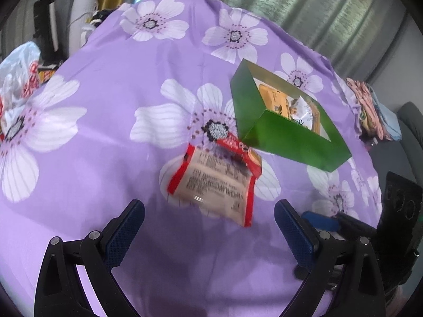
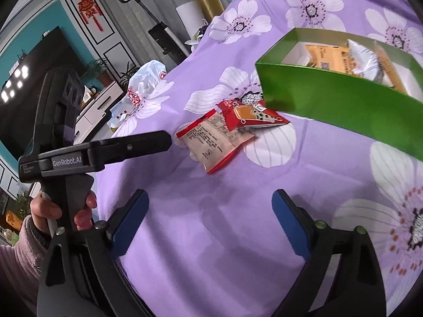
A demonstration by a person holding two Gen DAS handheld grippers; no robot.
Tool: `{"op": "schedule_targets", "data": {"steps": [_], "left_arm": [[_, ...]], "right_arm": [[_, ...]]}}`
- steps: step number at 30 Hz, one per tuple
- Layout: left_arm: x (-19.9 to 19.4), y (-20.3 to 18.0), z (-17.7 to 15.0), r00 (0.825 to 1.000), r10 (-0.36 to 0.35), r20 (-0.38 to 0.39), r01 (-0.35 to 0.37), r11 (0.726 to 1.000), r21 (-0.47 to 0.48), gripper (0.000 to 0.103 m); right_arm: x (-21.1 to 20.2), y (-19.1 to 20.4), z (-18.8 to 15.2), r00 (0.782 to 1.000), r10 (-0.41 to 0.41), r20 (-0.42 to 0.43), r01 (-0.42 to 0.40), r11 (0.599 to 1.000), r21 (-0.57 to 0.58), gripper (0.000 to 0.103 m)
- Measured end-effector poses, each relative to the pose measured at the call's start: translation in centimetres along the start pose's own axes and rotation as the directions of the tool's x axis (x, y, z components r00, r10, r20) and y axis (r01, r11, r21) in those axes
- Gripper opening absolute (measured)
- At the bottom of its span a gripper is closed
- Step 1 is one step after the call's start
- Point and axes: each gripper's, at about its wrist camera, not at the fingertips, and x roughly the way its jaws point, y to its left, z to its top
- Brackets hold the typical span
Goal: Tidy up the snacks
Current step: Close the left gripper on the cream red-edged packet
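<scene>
A red-edged snack packet (image 1: 215, 182) lies printed side up on the purple flowered cloth, partly under a second red packet (image 1: 246, 153). Both show in the right wrist view, the lower one (image 2: 211, 138) and the red one with a drink picture (image 2: 249, 115). A green box (image 1: 285, 137) behind them holds orange and white snack packs (image 1: 275, 97); it also shows in the right wrist view (image 2: 341, 105). My left gripper (image 1: 208, 223) is open just short of the packet. My right gripper (image 2: 210, 215) is open and empty, further back.
The purple flowered cloth (image 1: 105, 105) covers the table. A white plastic bag (image 2: 145, 84) lies at the far left edge. Folded patterned fabric (image 1: 370, 105) sits at the right edge. The left handheld gripper (image 2: 105, 150) crosses the right wrist view at left.
</scene>
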Motion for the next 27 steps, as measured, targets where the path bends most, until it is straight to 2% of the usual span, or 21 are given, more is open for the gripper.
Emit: {"op": "schedule_targets", "data": {"steps": [7,13,16,18,22,24,27], "left_arm": [[2.2,0.2,1.9,0.999,-0.009,-0.038,0.011,0.999,0.051,0.098],[3.8,0.8,2.4,0.997,-0.018,-0.074,0.022,0.999,0.042,0.096],[4.2,1.1,2.3,0.995,-0.045,-0.089,0.048,0.998,0.03,0.094],[4.7,1.2,2.3,0.993,-0.049,-0.108,0.052,0.998,0.028,0.088],[4.8,1.4,2.4,0.992,-0.06,-0.112,0.062,0.998,0.016,0.081],[4.9,1.3,2.2,0.99,-0.07,-0.119,0.072,0.997,0.016,0.071],[4.9,0.8,1.9,0.991,-0.056,-0.122,0.062,0.997,0.041,0.063]], "right_arm": [[2.3,0.0,0.6,0.999,0.03,-0.021,-0.03,1.0,0.004,0.08],[3.9,-0.5,1.5,0.999,0.029,-0.033,-0.028,0.999,0.025,0.073],[4.4,-0.5,2.0,0.999,0.032,-0.033,-0.031,0.999,0.028,0.07],[4.9,-0.6,2.3,0.999,0.021,-0.043,-0.019,0.999,0.035,0.068],[5.6,-0.8,2.9,0.999,0.02,-0.047,-0.017,0.999,0.051,0.065],[5.8,-0.9,3.0,0.999,0.02,-0.044,-0.018,0.998,0.058,0.062],[6.2,-0.9,3.1,0.999,0.024,-0.046,-0.021,0.998,0.057,0.053]]}}
